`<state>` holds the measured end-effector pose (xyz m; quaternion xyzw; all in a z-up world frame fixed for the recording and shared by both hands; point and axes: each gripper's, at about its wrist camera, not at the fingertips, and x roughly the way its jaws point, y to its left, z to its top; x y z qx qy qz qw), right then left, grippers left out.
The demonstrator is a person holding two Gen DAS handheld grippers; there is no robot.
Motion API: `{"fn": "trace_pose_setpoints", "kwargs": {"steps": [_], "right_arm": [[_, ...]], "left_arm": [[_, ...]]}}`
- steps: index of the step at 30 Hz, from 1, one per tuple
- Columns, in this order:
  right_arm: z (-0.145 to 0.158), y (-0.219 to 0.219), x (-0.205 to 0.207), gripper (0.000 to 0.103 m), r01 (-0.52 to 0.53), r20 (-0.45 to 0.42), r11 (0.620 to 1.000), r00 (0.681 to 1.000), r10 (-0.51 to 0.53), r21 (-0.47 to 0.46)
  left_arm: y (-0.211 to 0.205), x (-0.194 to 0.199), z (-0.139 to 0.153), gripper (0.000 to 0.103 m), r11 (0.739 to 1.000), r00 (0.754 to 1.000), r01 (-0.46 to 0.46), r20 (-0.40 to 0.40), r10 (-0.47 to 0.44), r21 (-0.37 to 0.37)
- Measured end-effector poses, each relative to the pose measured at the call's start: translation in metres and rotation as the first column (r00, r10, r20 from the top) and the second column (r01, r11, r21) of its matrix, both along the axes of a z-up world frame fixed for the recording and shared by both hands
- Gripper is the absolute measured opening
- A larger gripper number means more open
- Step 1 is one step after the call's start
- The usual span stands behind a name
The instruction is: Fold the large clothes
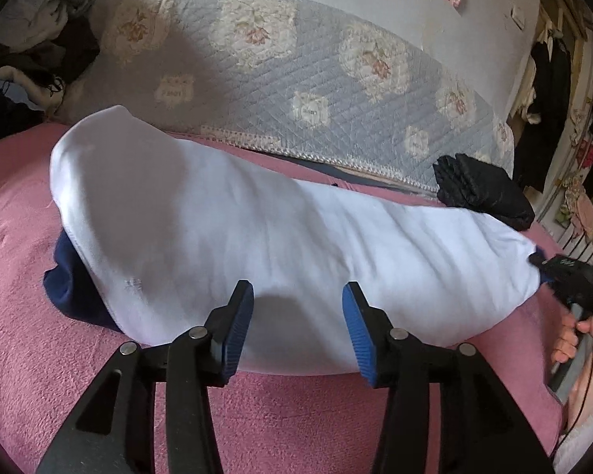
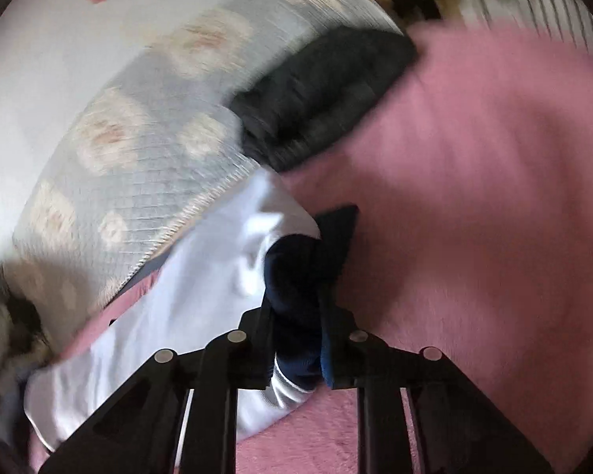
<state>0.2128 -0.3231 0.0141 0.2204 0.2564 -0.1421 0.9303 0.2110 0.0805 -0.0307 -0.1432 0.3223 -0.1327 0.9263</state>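
Note:
A large white garment [image 1: 257,229] lies folded into a long band across the pink blanket [image 1: 280,414]. A navy part [image 1: 75,288] of it sticks out from under the left end. My left gripper [image 1: 296,288] stands open just over the band's near edge, with nothing pinched between its blue pads [image 1: 239,331]. At the band's right end my right gripper [image 1: 561,272] is held by a hand [image 1: 577,335]. The right wrist view is blurred. It shows my right gripper [image 2: 312,252] shut on a bunched navy part [image 2: 296,300] of the white garment [image 2: 201,276].
A folded black garment [image 1: 482,193] [image 2: 320,98] lies at the back right of the blanket. Behind the blanket runs a quilted floral cover [image 1: 296,79]. A heap of clothes [image 1: 39,31] sits at the back left. More clothes [image 1: 553,79] hang at the right.

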Motion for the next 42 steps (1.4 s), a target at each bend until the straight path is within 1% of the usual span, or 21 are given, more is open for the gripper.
{"fn": "trace_pose_setpoints", "kwargs": {"steps": [3,5,7,10,12,15,19,21,22,24,25,26,27,29,30,33,35,37,39,40,42], "right_arm": [[0.03,0.047,-0.009,0.017,-0.063,0.066,0.988,0.995,0.073,-0.144],[0.039,0.081,-0.013,0.016,-0.077,0.087,0.969,0.991,0.1,-0.233],[0.038,0.122,-0.013,0.016,-0.153,0.082,0.942,0.979,0.185,-0.3],[0.021,0.173,-0.005,0.016,-0.276,0.022,0.895,0.953,0.303,-0.351],[0.007,0.197,0.006,0.016,-0.367,-0.049,0.863,0.926,0.374,-0.346],[-0.016,0.215,0.016,0.016,-0.489,-0.141,0.826,0.872,0.468,-0.281],[-0.031,0.201,0.007,0.017,-0.574,-0.157,0.792,0.819,0.552,-0.206],[-0.028,0.197,-0.002,0.02,-0.596,-0.16,0.778,0.803,0.574,-0.196],[-0.024,0.197,-0.006,0.023,-0.604,-0.157,0.772,0.797,0.583,-0.197],[-0.014,0.196,-0.016,0.039,-0.629,-0.127,0.761,0.778,0.616,-0.163],[-0.009,0.192,-0.031,0.056,-0.64,-0.104,0.755,0.768,0.632,-0.14],[-0.002,0.19,-0.035,0.066,-0.645,-0.084,0.753,0.764,0.64,-0.129],[0.006,0.188,-0.039,0.067,-0.628,-0.077,0.761,0.777,0.625,-0.159],[0.022,0.184,-0.048,0.068,-0.565,-0.061,0.777,0.817,0.573,-0.277],[0.029,0.179,-0.048,0.069,-0.545,-0.045,0.783,0.828,0.559,-0.3],[0.033,0.162,-0.028,0.07,-0.509,-0.058,0.824,0.857,0.512,-0.248],[0.028,0.147,-0.017,0.07,-0.477,-0.05,0.866,0.878,0.475,-0.146],[0.011,0.137,-0.016,0.07,-0.479,-0.064,0.875,0.877,0.476,-0.064],[-0.008,0.133,-0.014,0.07,-0.445,-0.097,0.893,0.894,0.438,-0.066],[-0.017,0.132,-0.014,0.07,-0.411,-0.114,0.905,0.909,0.4,-0.106],[-0.021,0.131,-0.018,0.072,-0.403,-0.104,0.907,0.914,0.392,-0.123]], "left_arm": [[0.004,0.001,-0.002,0.047,0.999,0.998,-0.053,-0.015,0.053,0.002],[0.006,0.001,-0.002,0.047,0.998,0.998,-0.055,-0.017,0.054,-0.013],[0.008,0.001,-0.003,0.047,0.998,0.998,-0.054,-0.016,0.053,-0.028],[0.01,0.001,-0.004,0.047,0.998,0.998,-0.055,-0.016,0.055,-0.037],[0.011,0.0,-0.004,0.047,0.997,0.998,-0.059,-0.011,0.059,-0.042],[0.013,0.0,-0.005,0.047,0.997,0.998,-0.056,-0.013,0.056,-0.058],[0.016,0.01,-0.012,0.047,0.991,0.997,-0.058,-0.05,0.052,-0.119],[0.017,0.011,-0.012,0.047,0.989,0.997,-0.058,-0.05,0.052,-0.134],[0.017,0.01,-0.012,0.047,0.99,0.998,-0.058,-0.047,0.052,-0.131],[0.015,0.01,-0.012,0.048,0.991,0.998,-0.058,-0.045,0.053,-0.12],[0.015,0.009,-0.012,0.048,0.991,0.998,-0.058,-0.044,0.053,-0.118],[0.015,0.008,-0.012,0.048,0.991,0.998,-0.058,-0.043,0.054,-0.117],[0.015,0.008,-0.012,0.048,0.991,0.998,-0.059,-0.041,0.055,-0.119],[0.016,0.008,-0.012,0.048,0.99,0.997,-0.063,-0.042,0.058,-0.126],[0.016,0.008,-0.012,0.048,0.99,0.997,-0.063,-0.044,0.057,-0.128],[0.015,0.009,-0.012,0.048,0.991,0.997,-0.064,-0.046,0.058,-0.12],[0.014,0.009,-0.012,0.049,0.991,0.998,-0.059,-0.045,0.054,-0.117],[0.013,0.009,-0.012,0.05,0.992,0.998,-0.055,-0.044,0.05,-0.116],[0.012,0.01,-0.012,0.051,0.992,0.998,-0.047,-0.04,0.043,-0.113],[0.011,0.01,-0.012,0.052,0.993,0.999,-0.041,-0.037,0.037,-0.113],[0.005,0.011,-0.011,0.052,0.996,0.999,-0.023,-0.035,0.02,-0.087]]}}
